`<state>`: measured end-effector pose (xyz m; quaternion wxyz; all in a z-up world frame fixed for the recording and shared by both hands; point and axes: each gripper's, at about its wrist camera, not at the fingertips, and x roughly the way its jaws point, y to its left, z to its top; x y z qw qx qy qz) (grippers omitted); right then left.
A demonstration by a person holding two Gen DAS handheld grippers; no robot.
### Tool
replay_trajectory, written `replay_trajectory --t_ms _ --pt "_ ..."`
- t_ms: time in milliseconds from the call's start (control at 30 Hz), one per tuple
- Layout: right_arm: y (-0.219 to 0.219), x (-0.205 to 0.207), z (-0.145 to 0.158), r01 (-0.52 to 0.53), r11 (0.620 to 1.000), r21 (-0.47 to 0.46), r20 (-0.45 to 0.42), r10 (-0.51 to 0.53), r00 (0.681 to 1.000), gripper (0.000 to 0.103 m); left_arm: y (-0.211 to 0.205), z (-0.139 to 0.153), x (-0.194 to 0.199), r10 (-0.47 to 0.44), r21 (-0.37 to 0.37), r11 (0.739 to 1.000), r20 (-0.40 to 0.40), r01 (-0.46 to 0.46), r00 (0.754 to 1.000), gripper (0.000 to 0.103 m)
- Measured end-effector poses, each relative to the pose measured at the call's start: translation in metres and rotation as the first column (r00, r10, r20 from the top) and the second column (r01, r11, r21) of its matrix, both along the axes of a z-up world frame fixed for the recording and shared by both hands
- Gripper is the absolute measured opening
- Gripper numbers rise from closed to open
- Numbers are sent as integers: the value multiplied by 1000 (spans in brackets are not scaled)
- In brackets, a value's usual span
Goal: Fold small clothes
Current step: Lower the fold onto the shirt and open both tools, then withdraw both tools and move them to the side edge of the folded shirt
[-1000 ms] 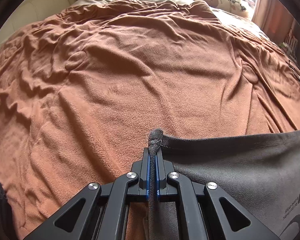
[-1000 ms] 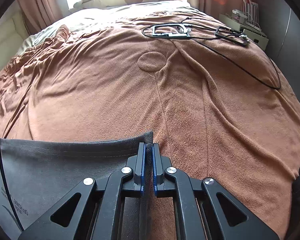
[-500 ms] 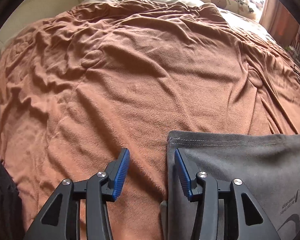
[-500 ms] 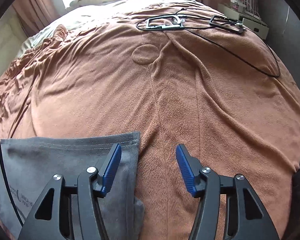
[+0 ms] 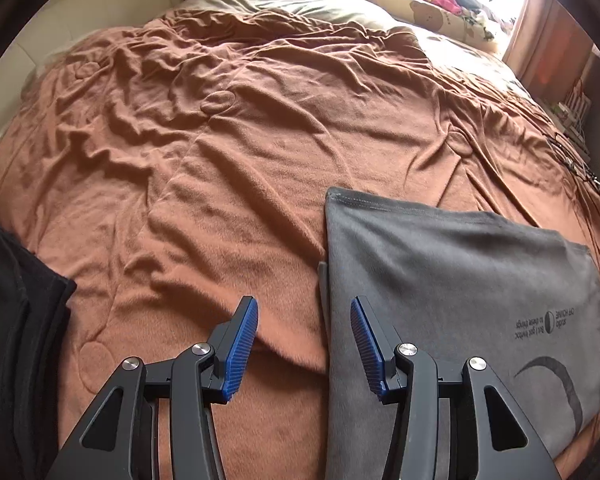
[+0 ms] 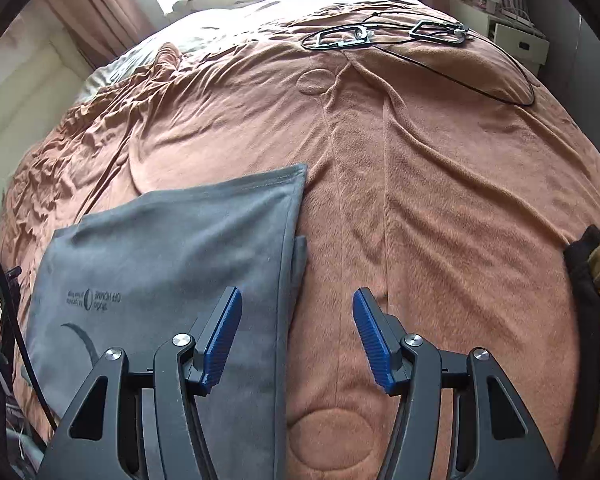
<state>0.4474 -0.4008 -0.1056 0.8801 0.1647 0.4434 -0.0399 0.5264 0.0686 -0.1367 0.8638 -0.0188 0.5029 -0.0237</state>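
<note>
Lying folded on the rumpled brown blanket (image 5: 260,140), the grey garment (image 5: 460,280) sits released by both claws.

Both wrist cams are looking steeply down along their own fingers at the bed, sitting close over the brown blanket (image 5: 260,152). The left one is facing the grey garment's (image 5: 452,280) left edge, the right one its right edge (image 6: 172,256) — both are sharing garment and blanket.
</note>
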Motion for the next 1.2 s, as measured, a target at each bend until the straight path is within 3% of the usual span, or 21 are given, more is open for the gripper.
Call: replay_trajectory --t_ms 133,367,567,767,833,1033,1200 --pt "5 -27 7 -16 999 40 28 15 999 57 -2 4 -32 10 -28 1000 10 -10 1000 53" --pt "28 -72 6 -58 998 16 37 57 998 59 -16 -8 -81 -3 -68 998 -10 2 1000 53" --pt "43 -102 1 -70 998 -3 21 70 997 59 -27 -24 -116 -20 -60 998 -32 18 999 53" --pt "50 -126 -13 -62 998 7 3 62 998 59 -25 -37 -144 -18 -31 999 -42 16 999 53" --pt "55 -131 -20 -64 998 7 -12 64 998 59 -24 -45 -152 1 28 1000 -59 0 998 53" --pt "65 -146 -48 -18 996 -90 -97 9 995 59 -10 -64 -169 33 68 997 -109 -26 993 54" --pt "71 -155 -52 33 989 -144 -138 -53 989 59 7 -68 -181 70 76 995 -124 -61 990 69"
